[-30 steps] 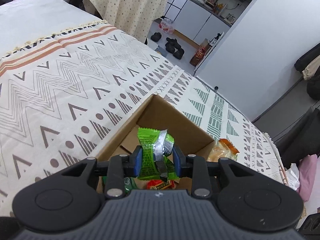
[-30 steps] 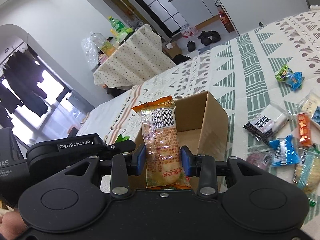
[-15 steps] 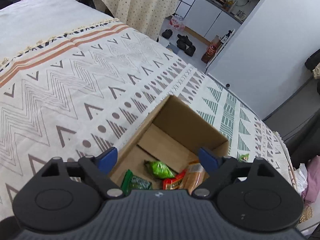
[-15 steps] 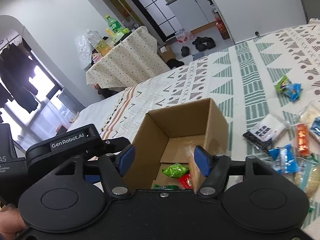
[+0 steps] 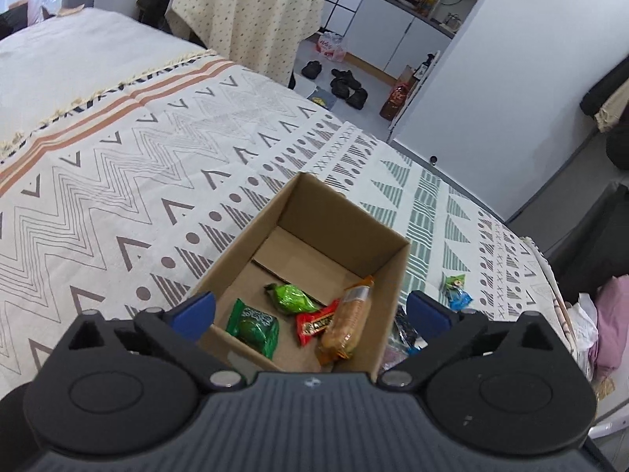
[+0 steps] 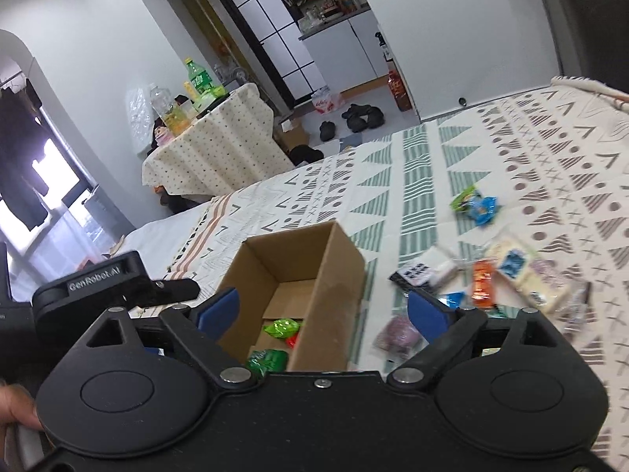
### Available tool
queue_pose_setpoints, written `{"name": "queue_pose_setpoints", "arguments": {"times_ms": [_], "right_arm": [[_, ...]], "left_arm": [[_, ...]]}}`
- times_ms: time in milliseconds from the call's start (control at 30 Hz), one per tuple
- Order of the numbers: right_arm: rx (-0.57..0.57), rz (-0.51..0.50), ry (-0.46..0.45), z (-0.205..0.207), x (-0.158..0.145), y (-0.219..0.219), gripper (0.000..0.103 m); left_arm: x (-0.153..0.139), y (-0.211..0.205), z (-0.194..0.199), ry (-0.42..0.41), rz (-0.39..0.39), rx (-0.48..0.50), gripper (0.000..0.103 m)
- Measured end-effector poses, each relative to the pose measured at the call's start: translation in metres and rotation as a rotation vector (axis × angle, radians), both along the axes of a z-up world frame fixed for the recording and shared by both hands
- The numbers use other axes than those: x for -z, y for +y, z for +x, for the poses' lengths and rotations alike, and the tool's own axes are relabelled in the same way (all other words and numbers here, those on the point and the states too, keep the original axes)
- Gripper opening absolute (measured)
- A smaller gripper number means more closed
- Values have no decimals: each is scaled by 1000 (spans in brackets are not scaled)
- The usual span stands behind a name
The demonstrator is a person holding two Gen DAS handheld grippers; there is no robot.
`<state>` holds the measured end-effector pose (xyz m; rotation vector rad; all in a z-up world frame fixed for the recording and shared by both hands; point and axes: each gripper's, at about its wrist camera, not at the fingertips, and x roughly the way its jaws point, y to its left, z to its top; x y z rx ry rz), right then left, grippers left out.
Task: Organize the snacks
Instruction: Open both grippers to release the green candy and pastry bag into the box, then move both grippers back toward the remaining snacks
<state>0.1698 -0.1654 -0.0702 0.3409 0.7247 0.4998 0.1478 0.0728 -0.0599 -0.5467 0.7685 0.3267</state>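
Observation:
An open cardboard box (image 5: 346, 212) stands on the patterned bed cover; it also shows in the right wrist view (image 6: 334, 271). Inside lie a bright green packet (image 5: 293, 299), a dark green packet (image 5: 253, 326), a red packet (image 5: 314, 324) and an orange rice-cracker packet (image 5: 348, 320) leaning on the right wall. My left gripper (image 5: 310, 312) is open and empty above the box's near edge. My right gripper (image 6: 322, 310) is open and empty, near the box. Several loose snacks (image 6: 507, 267) lie on the cover right of the box.
A green-and-blue packet (image 6: 473, 204) lies apart, farther back on the cover; it also shows in the left wrist view (image 5: 456, 291). The left gripper's body (image 6: 102, 279) is at the box's left. A cloth-covered table (image 6: 212, 145) with bottles stands beyond the bed.
Both grippers opened. The green packet and the orange cracker packet dropped into the box. Both grippers have since drawn back and the right one has swung right.

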Motion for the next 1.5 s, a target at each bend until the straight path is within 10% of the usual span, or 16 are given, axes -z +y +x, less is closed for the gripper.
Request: {"name": "queue_pose_setpoints", "arguments": {"times_ms": [1500], "right_arm": [[112,40,13,-7,1,-141,103]], "left_arm": [[-10,-136,5,15,37,156,103]]}}
